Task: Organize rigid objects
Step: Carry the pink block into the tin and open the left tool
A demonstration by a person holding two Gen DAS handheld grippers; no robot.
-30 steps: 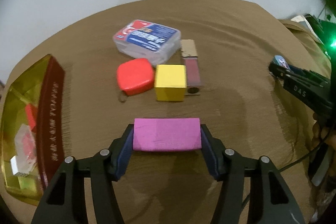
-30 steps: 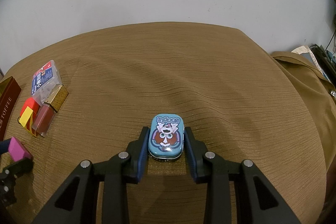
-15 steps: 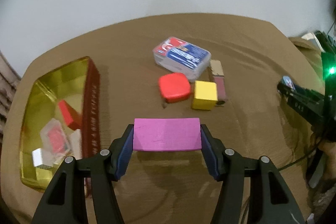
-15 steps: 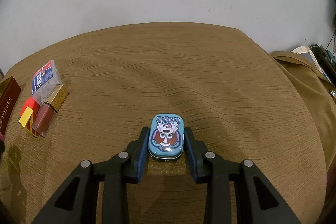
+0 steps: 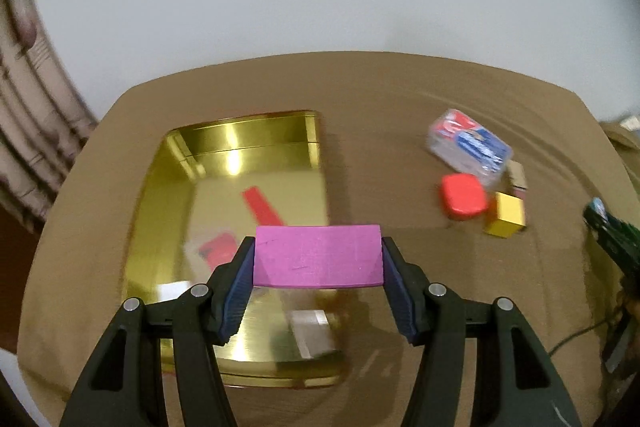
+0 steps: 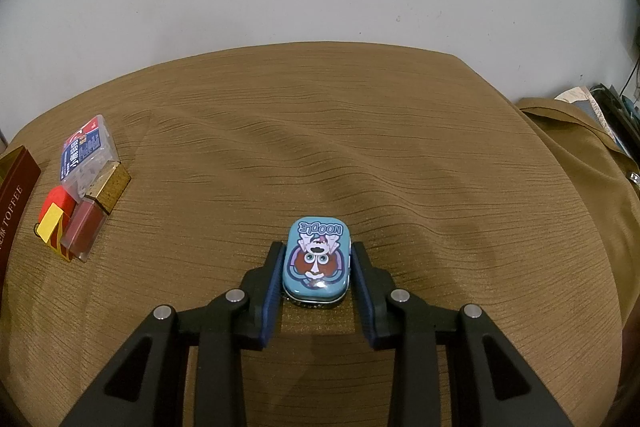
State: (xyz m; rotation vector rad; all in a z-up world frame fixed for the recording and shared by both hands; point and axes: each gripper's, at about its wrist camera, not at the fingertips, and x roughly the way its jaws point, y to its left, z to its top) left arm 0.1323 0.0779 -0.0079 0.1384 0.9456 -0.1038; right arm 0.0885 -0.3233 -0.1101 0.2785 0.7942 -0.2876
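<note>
My left gripper [image 5: 318,259] is shut on a magenta block [image 5: 318,255] and holds it above the right part of an open gold tin [image 5: 240,139]. The tin holds red and white pieces, blurred. My right gripper [image 6: 317,263] is shut on a small blue tin [image 6: 317,257] with a cartoon face and the word NOODLE, held low over the brown cloth. It also shows at the right edge of the left wrist view [image 5: 598,207].
Right of the gold tin lie a clear card box [image 5: 470,151], a red case [image 5: 464,195], a yellow cube [image 5: 506,215] and a lip-gloss tube [image 6: 86,225]. The tin's dark red side [image 6: 12,195] shows at the left. A curtain [image 5: 24,107] hangs left.
My left gripper has swung left with the magenta block, from in front of the group of objects to above the gold tin. My right gripper has stayed still with the blue tin.
</note>
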